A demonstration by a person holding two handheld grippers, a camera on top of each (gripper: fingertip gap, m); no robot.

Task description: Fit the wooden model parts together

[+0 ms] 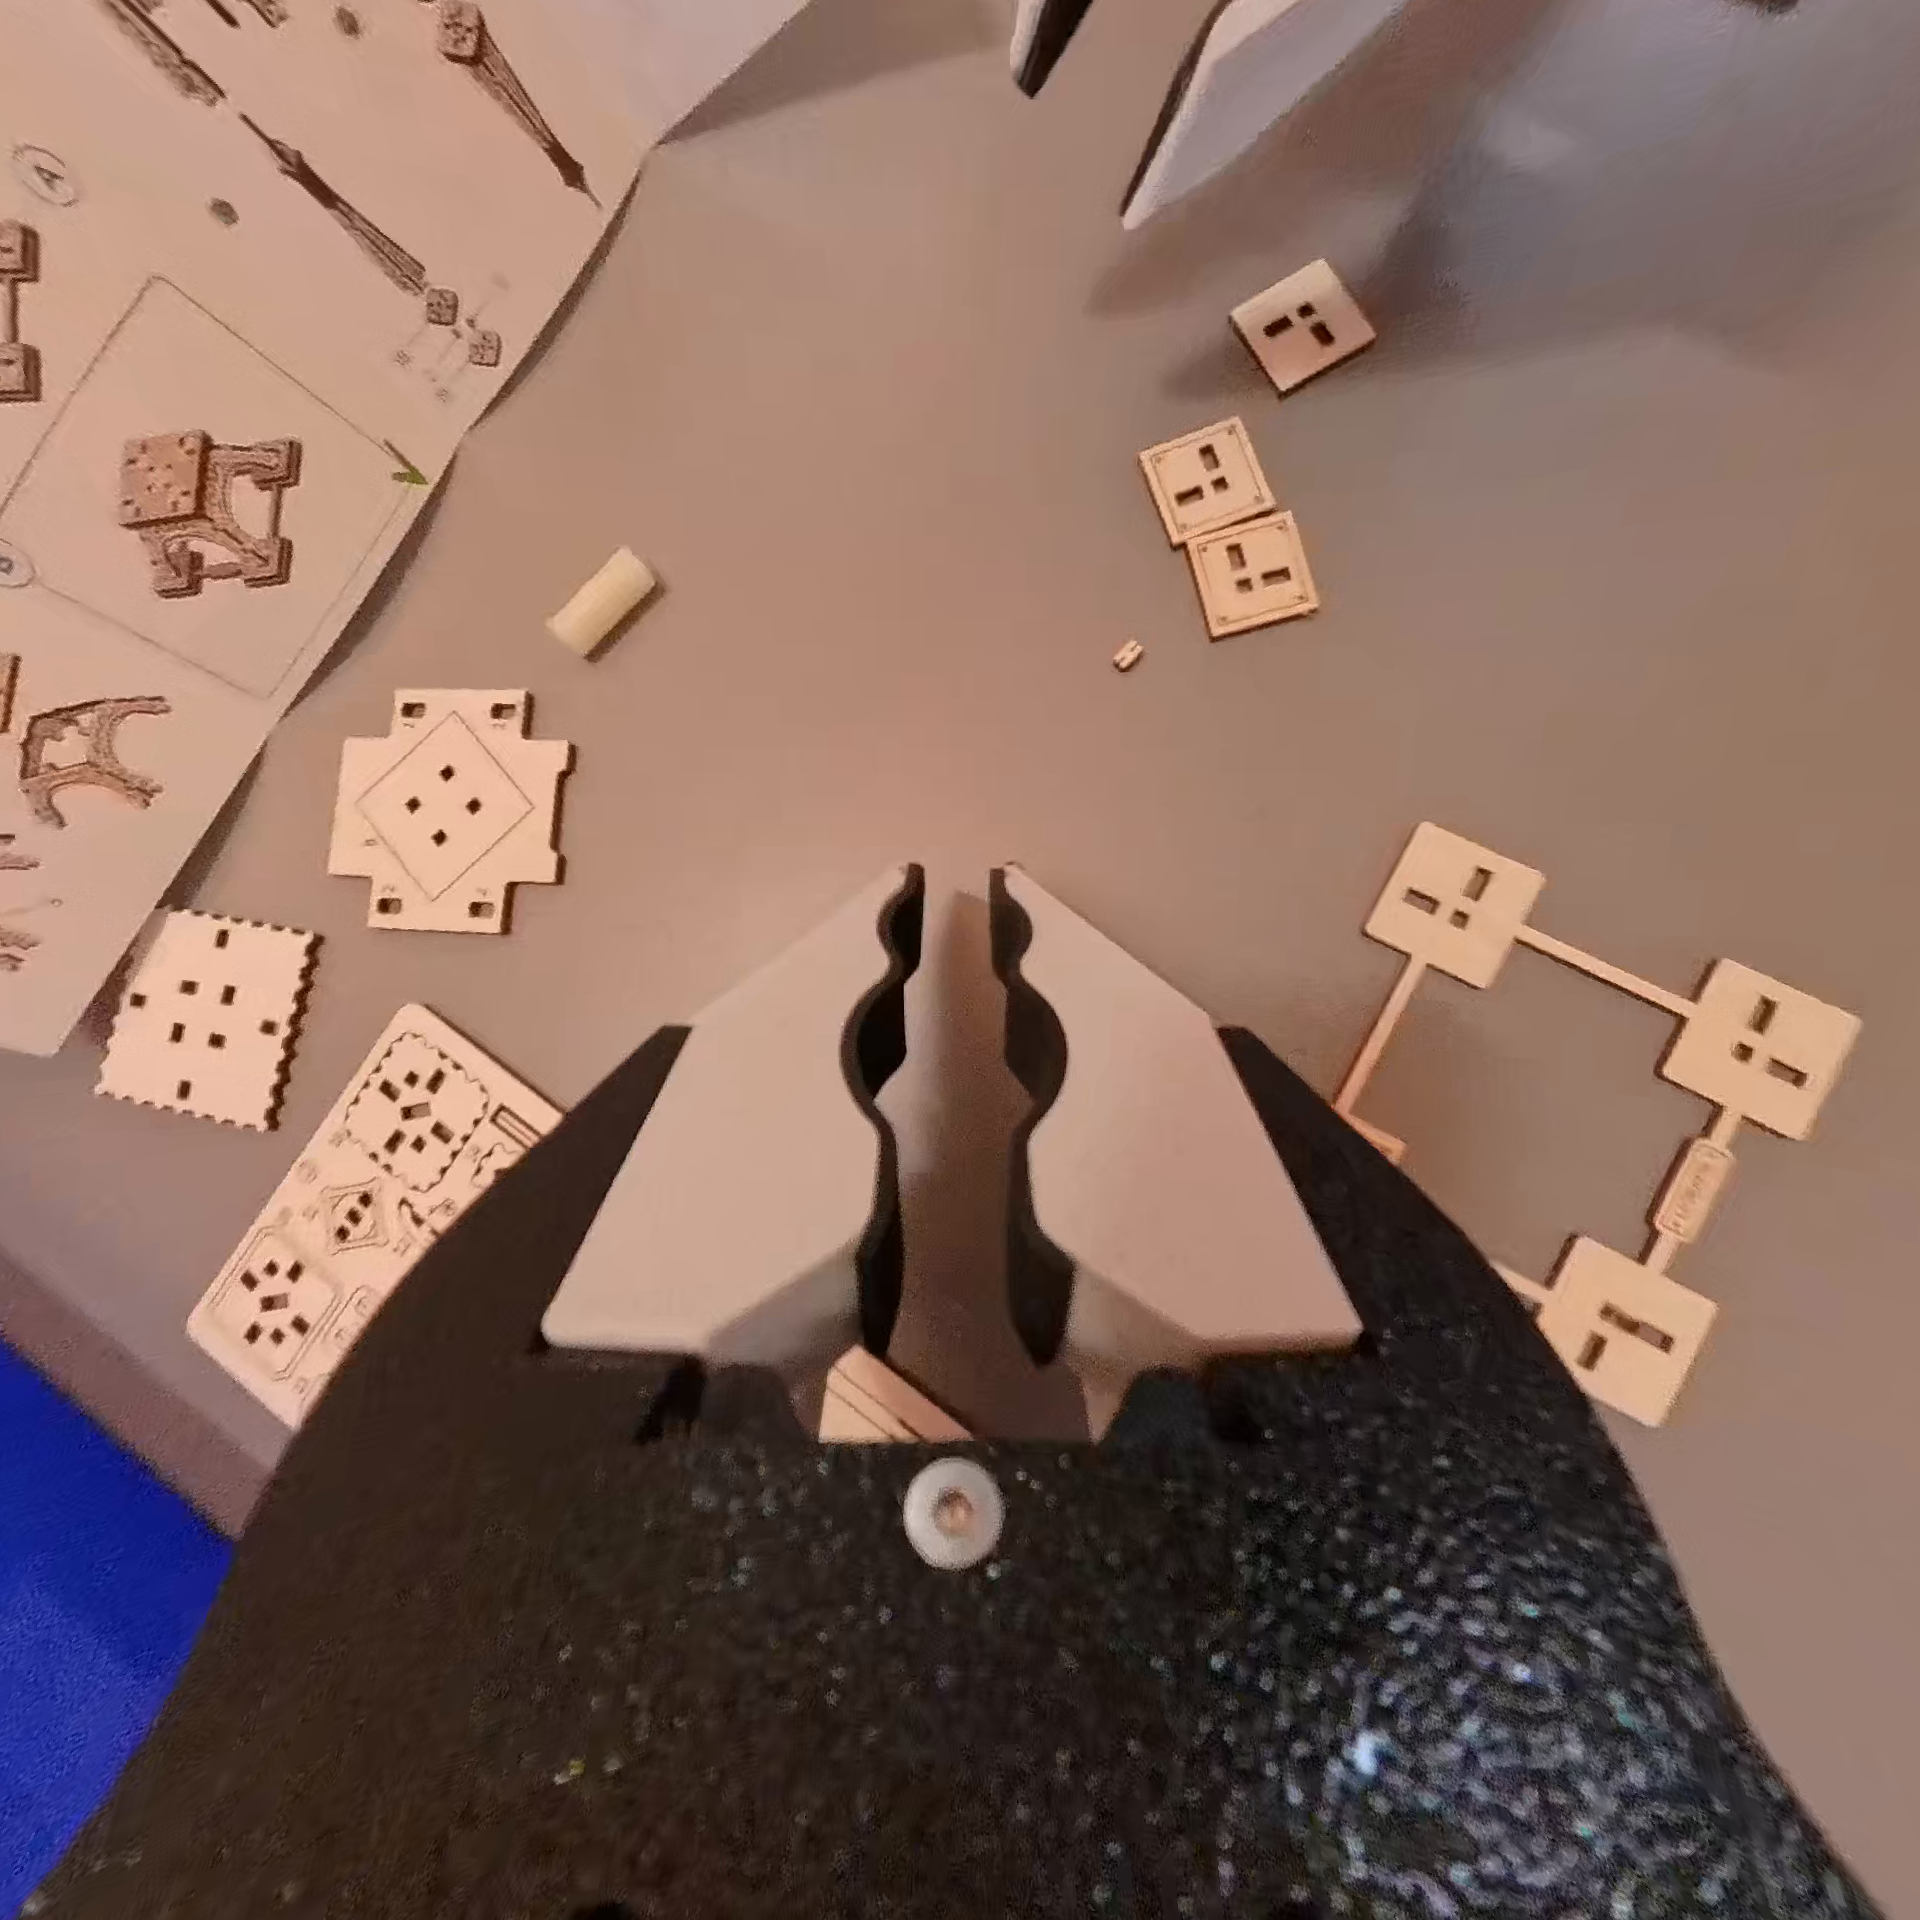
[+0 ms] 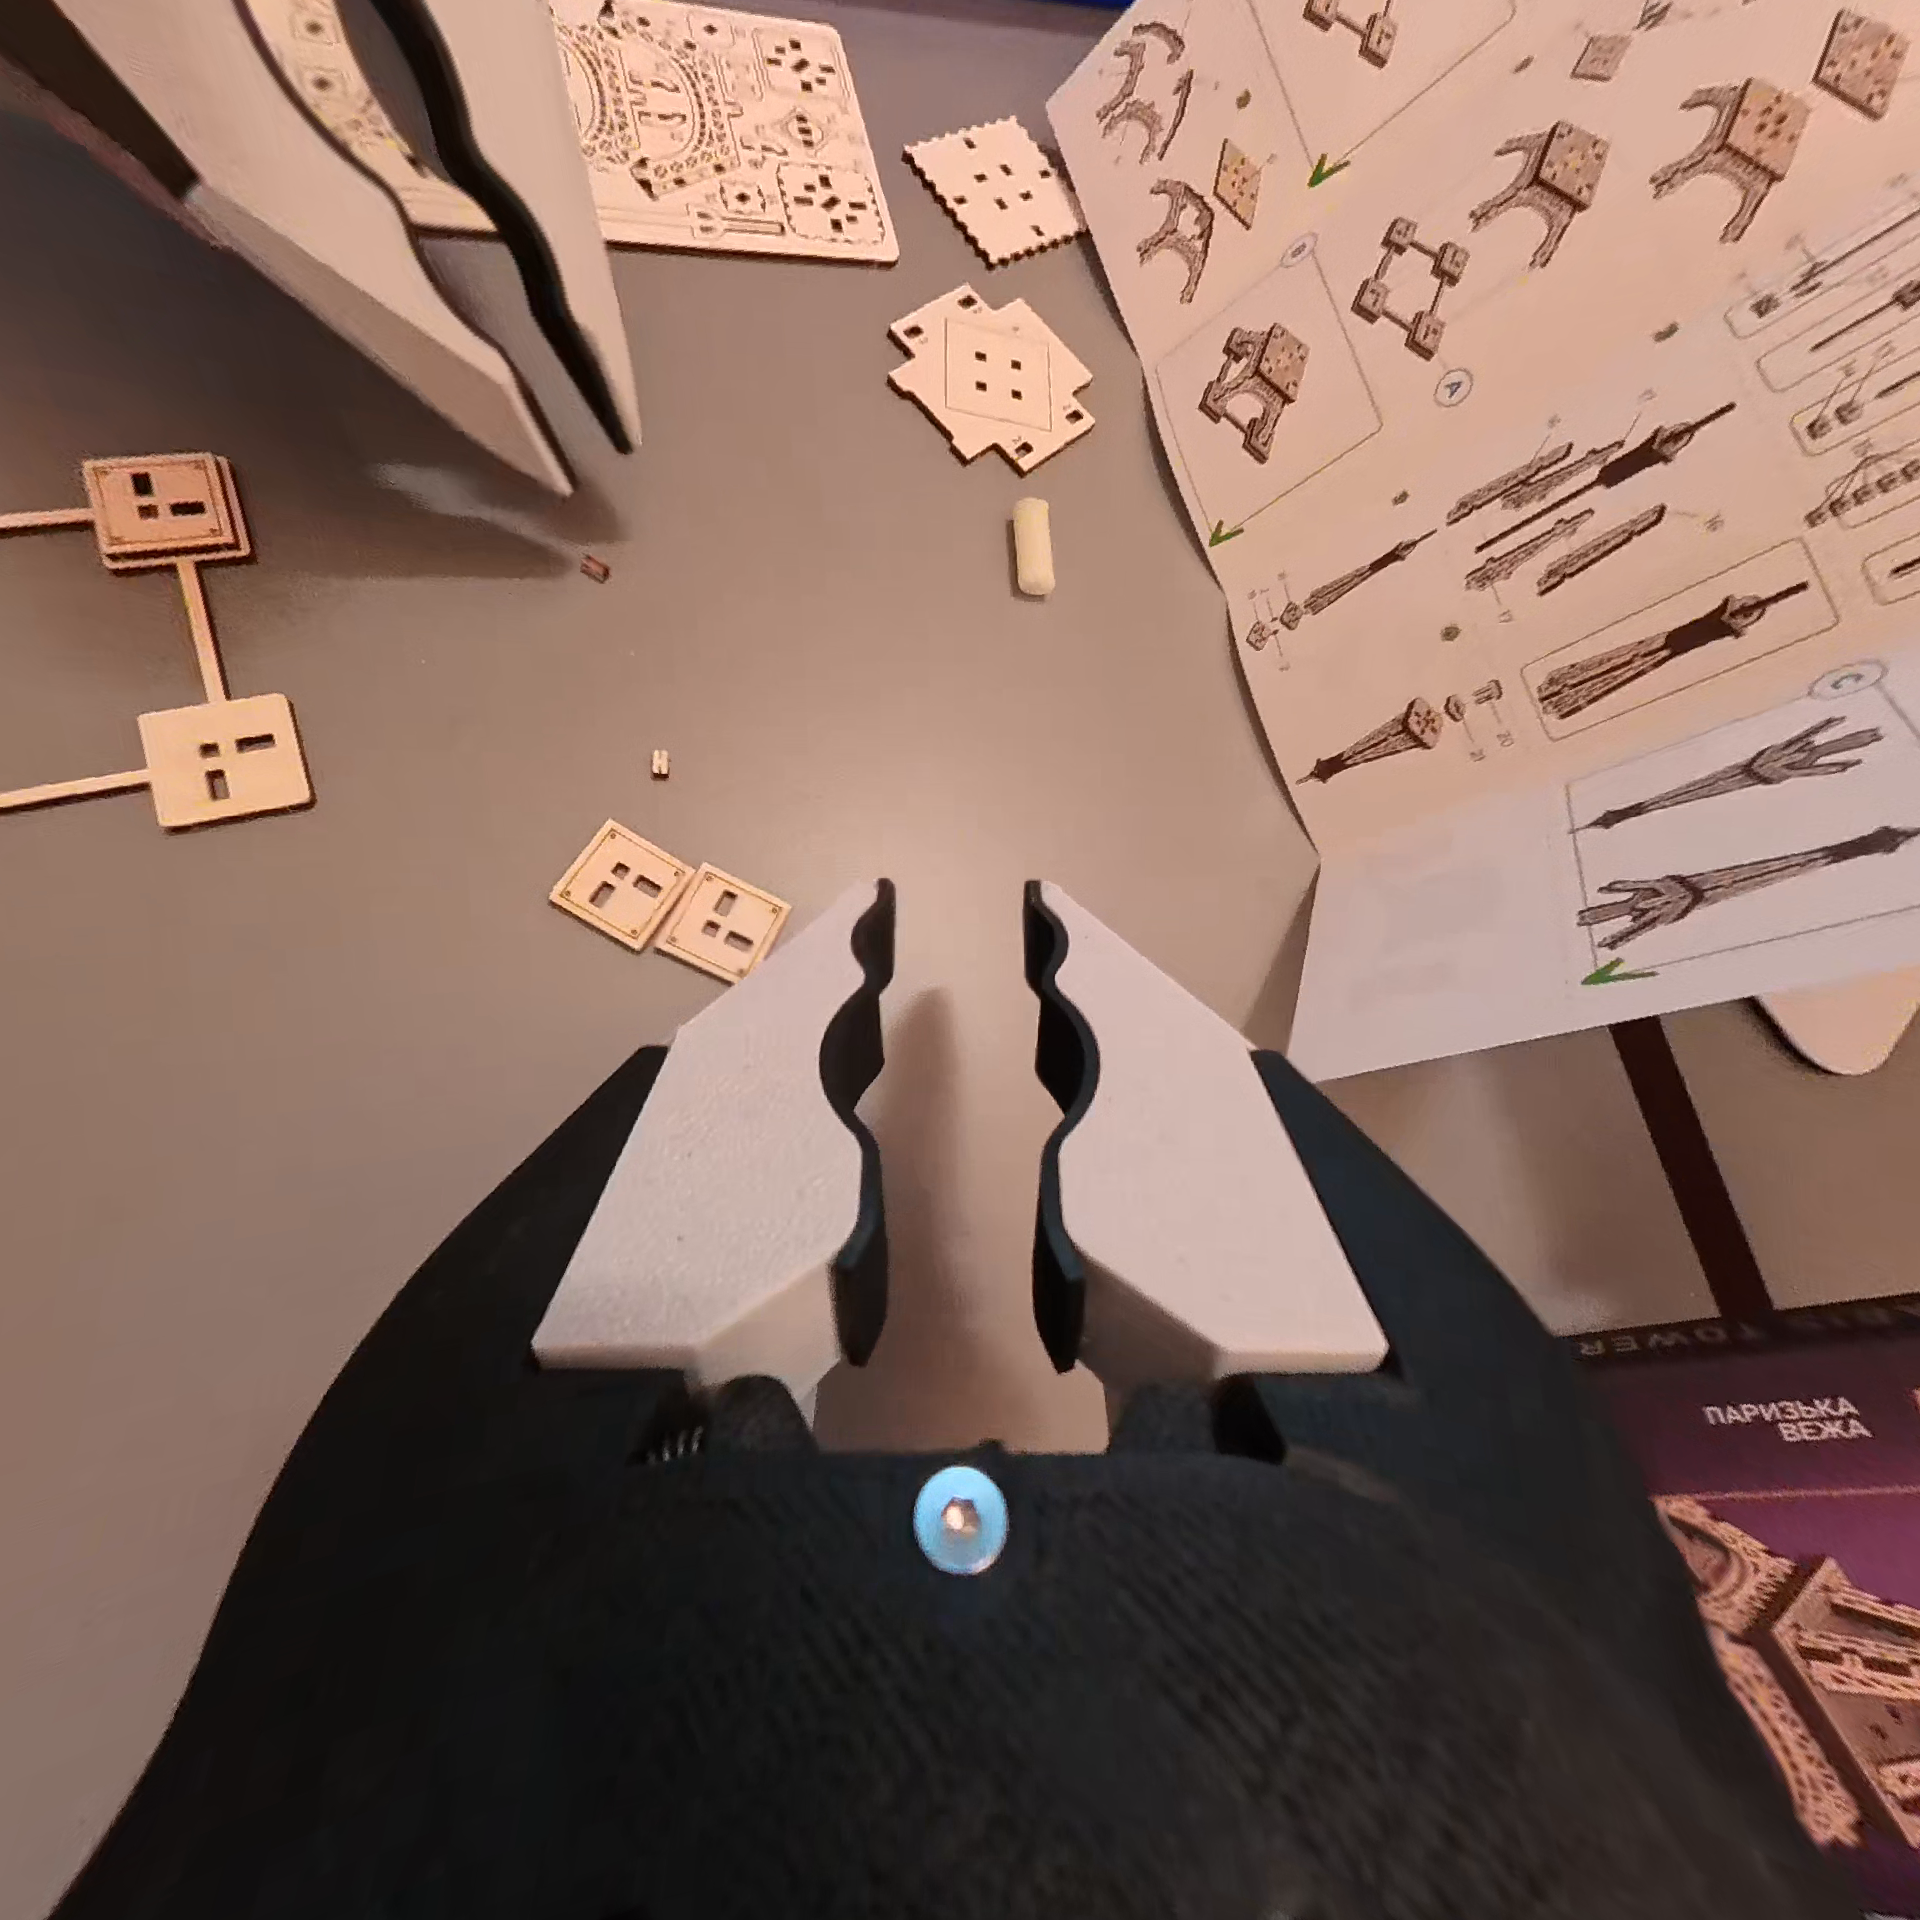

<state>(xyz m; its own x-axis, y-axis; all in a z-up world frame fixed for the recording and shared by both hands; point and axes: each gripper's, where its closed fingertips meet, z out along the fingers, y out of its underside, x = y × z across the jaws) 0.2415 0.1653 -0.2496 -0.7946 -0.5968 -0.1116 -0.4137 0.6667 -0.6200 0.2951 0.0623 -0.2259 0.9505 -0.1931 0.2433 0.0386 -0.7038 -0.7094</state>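
Observation:
Flat wooden parts lie on a grey table. A frame of four slotted squares joined by thin bars (image 1: 1600, 1101) lies right of my left gripper (image 1: 956, 883), which stands narrowly open and empty above bare table. Two small square plates (image 1: 1226, 520) lie side by side ahead, and a third (image 1: 1304, 322) lies tilted farther off. My right gripper (image 2: 956, 894) is open and empty, with the same two plates (image 2: 665, 914) just left of its tips. The frame (image 2: 223, 758) is at the left there, one corner stacked with plates (image 2: 166, 509). A cross-shaped plate (image 2: 987, 384) lies ahead.
An instruction sheet (image 2: 1558, 416) covers the right side, with the kit box (image 2: 1818, 1558) below it. A pale wax stick (image 2: 1032, 545), a tiny wooden bit (image 2: 661, 762), a jagged-edged square plate (image 2: 997, 192) and a sheet of uncut parts (image 2: 727, 135) lie farther off. Blue floor (image 1: 94, 1558) shows past the table edge. Across from one pair of fingers to the other is roughly 12 cm. It is some 11 cm from my left tips to the cross-shaped plate (image 2: 987, 384). Look for it in the left wrist view (image 1: 469, 803) too.

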